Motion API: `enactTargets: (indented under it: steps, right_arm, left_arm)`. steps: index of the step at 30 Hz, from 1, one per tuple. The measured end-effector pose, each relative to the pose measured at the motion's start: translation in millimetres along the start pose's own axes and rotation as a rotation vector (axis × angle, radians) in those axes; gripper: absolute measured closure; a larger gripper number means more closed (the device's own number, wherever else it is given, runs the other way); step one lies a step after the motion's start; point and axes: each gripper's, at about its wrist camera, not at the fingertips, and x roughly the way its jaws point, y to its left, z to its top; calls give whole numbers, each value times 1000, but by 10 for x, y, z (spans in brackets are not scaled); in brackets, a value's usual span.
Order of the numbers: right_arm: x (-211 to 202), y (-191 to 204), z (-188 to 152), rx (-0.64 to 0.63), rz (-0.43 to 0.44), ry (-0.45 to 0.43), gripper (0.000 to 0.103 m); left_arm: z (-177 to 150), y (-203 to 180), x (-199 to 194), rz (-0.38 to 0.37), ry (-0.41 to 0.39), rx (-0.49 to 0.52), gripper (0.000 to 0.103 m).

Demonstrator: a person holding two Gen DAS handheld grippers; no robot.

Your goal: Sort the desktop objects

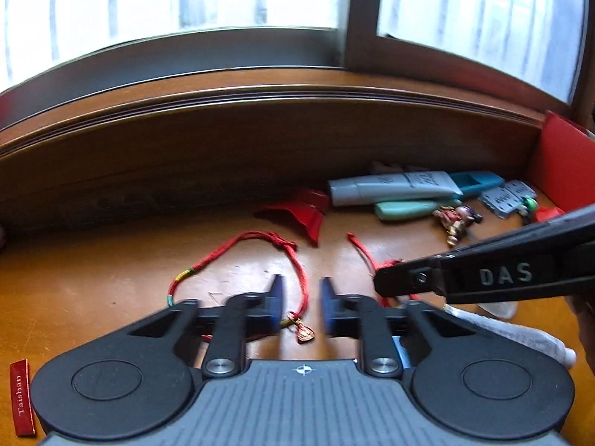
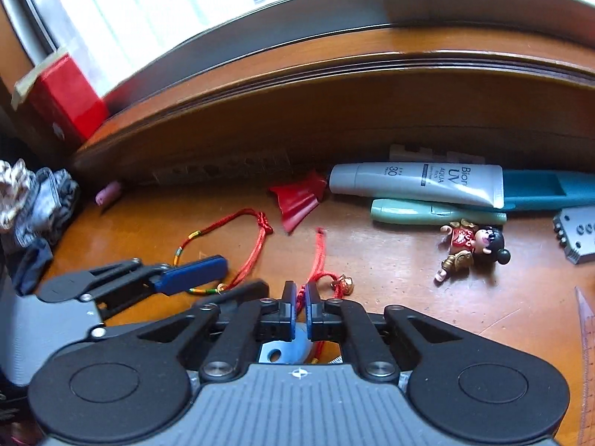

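Observation:
Two red cord bracelets lie on the wooden desk. One with coloured beads and a gold charm (image 1: 238,256) (image 2: 227,238) runs between the jaws of my left gripper (image 1: 302,304), which is open around its cord. My right gripper (image 2: 301,303) is shut on the second red cord with a small bell (image 2: 319,260); its tip shows in the left wrist view (image 1: 390,282), just right of the left gripper. The left gripper shows in the right wrist view (image 2: 197,273).
At the back lie a red folded piece (image 2: 297,200), a sunscreen tube (image 2: 416,182), a green tube (image 2: 431,212), a teal case (image 2: 550,189), a small doll figure (image 2: 468,245) and a grey block (image 2: 576,234). Crumpled cloth (image 2: 33,200) sits at left, a red box (image 1: 561,163) at right.

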Motion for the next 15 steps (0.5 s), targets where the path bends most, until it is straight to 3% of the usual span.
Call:
enactTargets:
  steps: [4,9,15]
  right_arm:
    - [36,7,22,2,-17,-1,88]
    - [70,66,28,-30,-34,-6,89]
    - [89,167,18,-92,-75,-12,92]
  left_arm:
    - [-6,52,-6,-9,2,-41,97]
    - [-1,36,-3,13,1,-32,94]
    - [11,58,-43,16,-22,-67,100]
